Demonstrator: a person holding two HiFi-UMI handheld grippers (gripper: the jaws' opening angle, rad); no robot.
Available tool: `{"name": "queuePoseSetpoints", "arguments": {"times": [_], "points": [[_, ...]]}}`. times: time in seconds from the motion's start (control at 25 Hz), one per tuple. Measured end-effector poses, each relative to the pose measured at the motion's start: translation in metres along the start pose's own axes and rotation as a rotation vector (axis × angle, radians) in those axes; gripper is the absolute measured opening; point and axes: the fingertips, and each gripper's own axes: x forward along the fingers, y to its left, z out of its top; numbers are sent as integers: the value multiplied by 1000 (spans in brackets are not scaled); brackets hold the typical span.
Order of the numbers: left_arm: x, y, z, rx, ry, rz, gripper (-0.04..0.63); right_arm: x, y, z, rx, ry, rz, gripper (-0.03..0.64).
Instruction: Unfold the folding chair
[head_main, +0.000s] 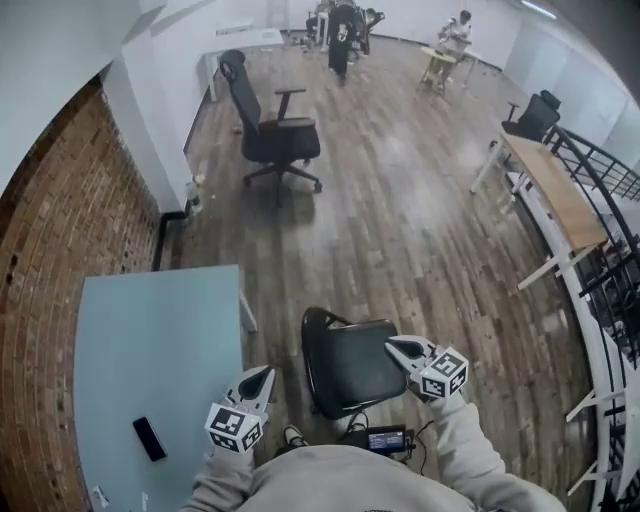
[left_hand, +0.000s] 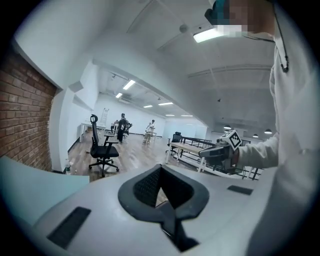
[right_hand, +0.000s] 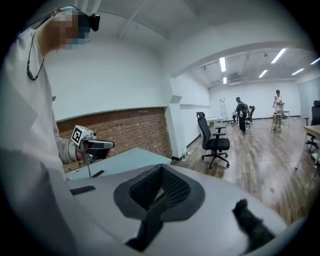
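Black folding chair (head_main: 350, 372) on wooden floor (head_main: 400, 230)

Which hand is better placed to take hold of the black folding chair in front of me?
Probably the right: the right gripper lines up with the seat edge of the folding chair, while the left gripper sits off beside the table. Both sets of fingers are shut and empty.

A brick wall (head_main: 50, 260) and pale blue table (head_main: 160, 340) line the wood-plank floor's (head_main: 400, 240) left edge, a wooden desk (head_main: 555, 195) and black railing (head_main: 600, 165) its right edge, with a black office chair (head_main: 270, 130) between them under strip lights (right_hand: 222, 64).
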Motion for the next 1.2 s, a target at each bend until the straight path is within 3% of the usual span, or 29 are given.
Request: {"name": "queuePoseSetpoints", "arguments": {"times": [0.16, 0.24, 0.4, 0.68, 0.96, 1.2], "points": [[-12, -6, 46, 53, -86, -44, 3, -15, 35, 57, -94, -82, -85, 8], [-20, -7, 62, 47, -128, -59, 3, -24, 48, 81, -91, -133, -105, 6], [-33, -4, 77, 29, -176, -86, 3, -26, 87, 120, -37, -251, -50, 6], [-44, -14, 80, 23, -209, -127, 3, -5, 145, 135, -171, -190, 7, 6], [-63, 12, 82, 13, -217, -94, 3, -4, 132, 146, -183, -177, -31, 6], [-53, 10, 77, 24, -196, -115, 3, -15, 109, 139, -161, -181, -67, 6]]}}
